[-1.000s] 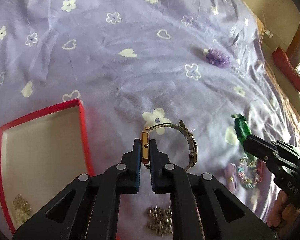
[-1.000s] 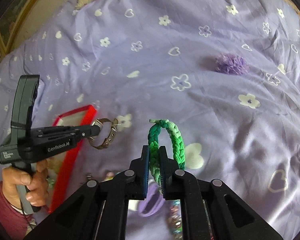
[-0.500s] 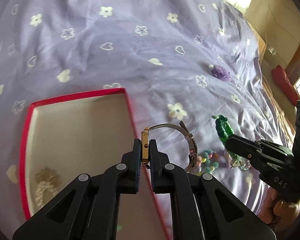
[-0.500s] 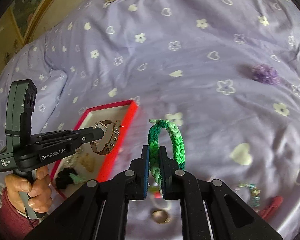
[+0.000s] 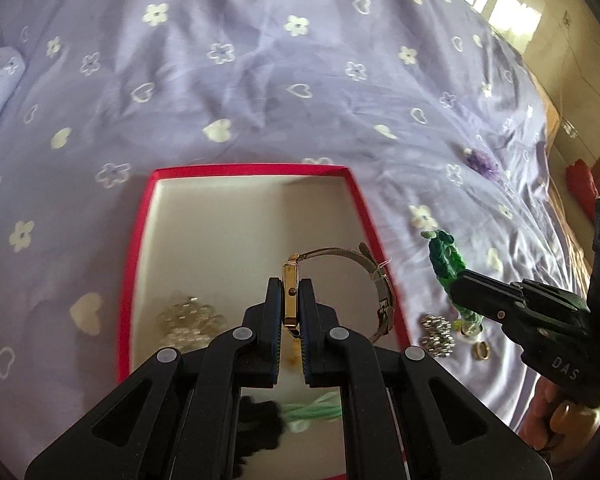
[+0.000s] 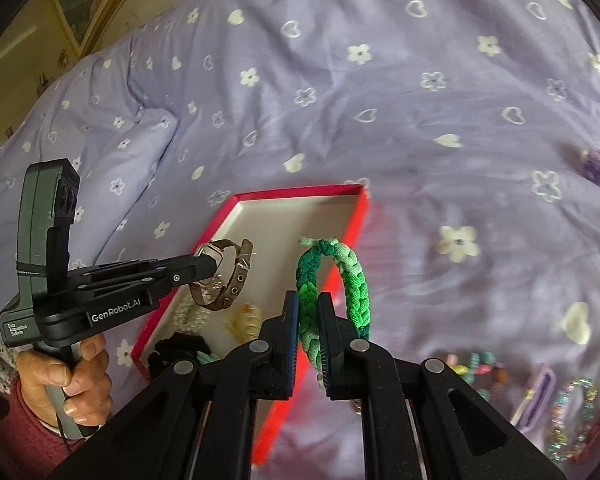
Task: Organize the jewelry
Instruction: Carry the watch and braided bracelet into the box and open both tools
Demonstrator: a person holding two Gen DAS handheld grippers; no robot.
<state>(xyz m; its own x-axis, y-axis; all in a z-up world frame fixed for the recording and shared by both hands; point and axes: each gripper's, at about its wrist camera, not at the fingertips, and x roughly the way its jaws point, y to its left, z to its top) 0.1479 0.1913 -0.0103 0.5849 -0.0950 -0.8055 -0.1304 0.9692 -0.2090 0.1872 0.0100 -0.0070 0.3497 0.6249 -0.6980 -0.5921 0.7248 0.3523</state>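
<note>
My left gripper (image 5: 290, 300) is shut on a gold wristwatch (image 5: 340, 276) and holds it above the red-rimmed box (image 5: 244, 169), near the box's right wall. It also shows in the right wrist view (image 6: 208, 266) with the watch (image 6: 224, 276). My right gripper (image 6: 309, 308) is shut on a green braided bracelet (image 6: 340, 280), held above the box's right edge (image 6: 296, 192). In the left wrist view it (image 5: 456, 276) sits right of the box with the bracelet (image 5: 444, 256).
The box holds a silver chain (image 5: 188, 320), a black piece (image 5: 260, 416) and a pale green piece (image 5: 312, 408). On the purple bedspread lie a silver cluster (image 5: 436, 336), a ring (image 5: 481, 351), a purple scrunchie (image 5: 482, 162), and beaded bracelets (image 6: 572, 412).
Both grippers have moved left over the bed, carrying the watch and the green bracelet. The watch now hangs over the inside of the red box instead of over the bedspread.
</note>
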